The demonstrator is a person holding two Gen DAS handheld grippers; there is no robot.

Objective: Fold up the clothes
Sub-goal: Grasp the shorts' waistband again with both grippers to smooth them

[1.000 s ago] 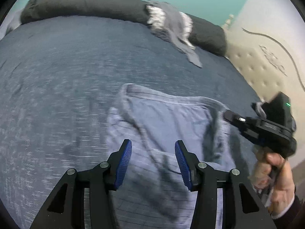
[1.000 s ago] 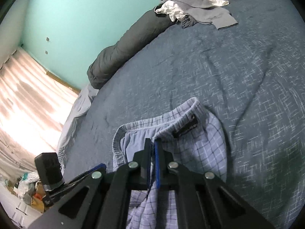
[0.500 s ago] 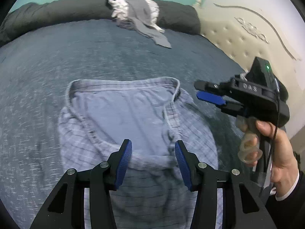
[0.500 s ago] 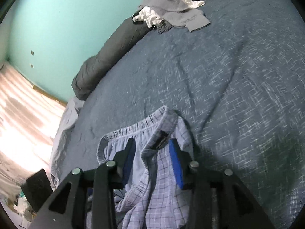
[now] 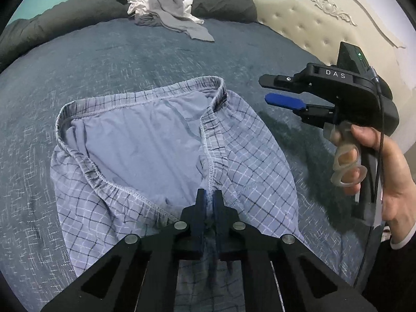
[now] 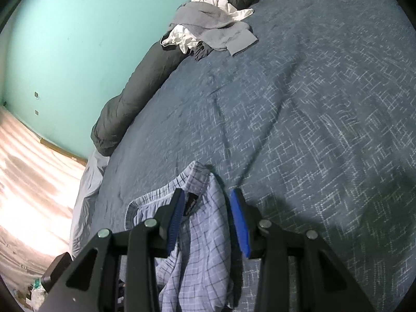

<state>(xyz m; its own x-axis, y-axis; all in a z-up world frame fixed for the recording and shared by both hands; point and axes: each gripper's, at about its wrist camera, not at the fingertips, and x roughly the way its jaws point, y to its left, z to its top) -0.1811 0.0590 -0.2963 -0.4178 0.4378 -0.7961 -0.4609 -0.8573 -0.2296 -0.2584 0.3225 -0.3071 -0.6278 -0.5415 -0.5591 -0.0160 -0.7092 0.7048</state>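
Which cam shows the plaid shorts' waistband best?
Left wrist: the plaid shorts lie spread out, the whole waistband loop visible. Right wrist shows only a bunched part between its open fingers.

Count: 1 pair of plaid shorts (image 5: 166, 153) near the bed's (image 5: 78, 72) front edge; 1 heap of grey and white clothes (image 5: 166, 7) at its far edge; 1 dark rolled duvet (image 6: 145, 83) along that edge; 2 grippers, left gripper (image 5: 209, 200), right gripper (image 6: 205, 210).
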